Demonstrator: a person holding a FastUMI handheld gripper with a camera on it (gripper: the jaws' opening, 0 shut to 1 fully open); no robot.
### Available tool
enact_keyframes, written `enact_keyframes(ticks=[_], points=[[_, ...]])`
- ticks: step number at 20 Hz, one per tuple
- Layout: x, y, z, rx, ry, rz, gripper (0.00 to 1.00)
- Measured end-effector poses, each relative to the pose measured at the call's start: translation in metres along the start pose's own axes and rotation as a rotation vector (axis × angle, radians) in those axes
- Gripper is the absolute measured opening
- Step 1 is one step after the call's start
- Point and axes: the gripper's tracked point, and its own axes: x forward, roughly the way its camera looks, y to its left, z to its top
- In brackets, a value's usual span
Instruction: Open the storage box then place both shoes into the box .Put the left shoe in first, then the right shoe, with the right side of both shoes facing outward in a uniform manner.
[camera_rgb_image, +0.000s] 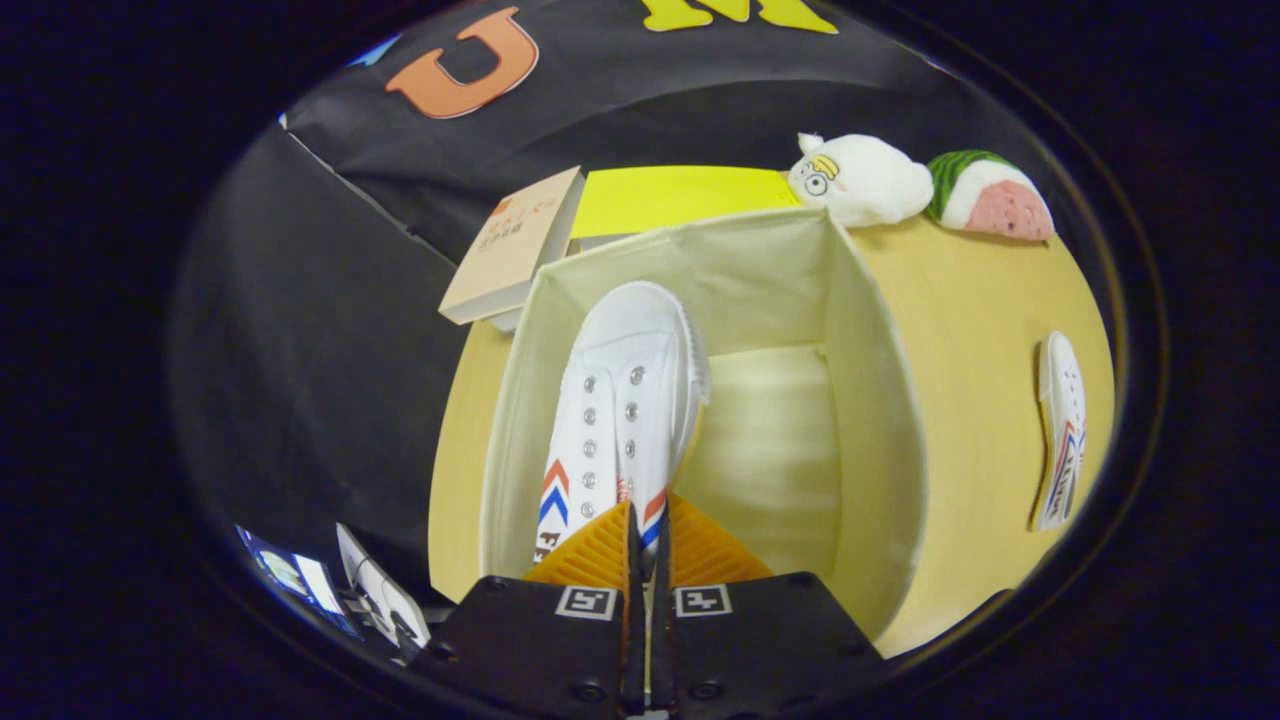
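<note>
White shoe (620, 400), red-blue chevrons; cream box (870, 400); yellow sheet (670, 197).

I count two white shoes, one (620, 420) inside the single open storage box (880, 420) with my gripper (648, 535) closed on its heel and the other (1062, 430) on the table (980, 310), plus two books (515, 245) (670, 195) and two plush toys (860, 180) (990, 195).

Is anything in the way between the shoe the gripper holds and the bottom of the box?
Nothing visible. The gripper is shut on the shoe, which hangs inside the open box. The box floor beside it looks bare. The other shoe lies on the table, outside the box.
</note>
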Motion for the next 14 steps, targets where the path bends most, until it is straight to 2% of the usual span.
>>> enact_keyframes(ticks=[4, 6, 10, 12, 14], points=[[0.020, -0.001, 0.000, 0.021, 0.007, -0.029, 0.08], [0.029, -0.006, -0.008, 0.036, 0.053, -0.055, 0.09], [0.038, -0.007, -0.007, 0.051, 0.076, -0.027, 0.17], [0.033, -0.008, -0.008, 0.013, 0.091, -0.017, 0.18], [0.022, -0.008, -0.008, -0.022, 0.086, -0.011, 0.25]])
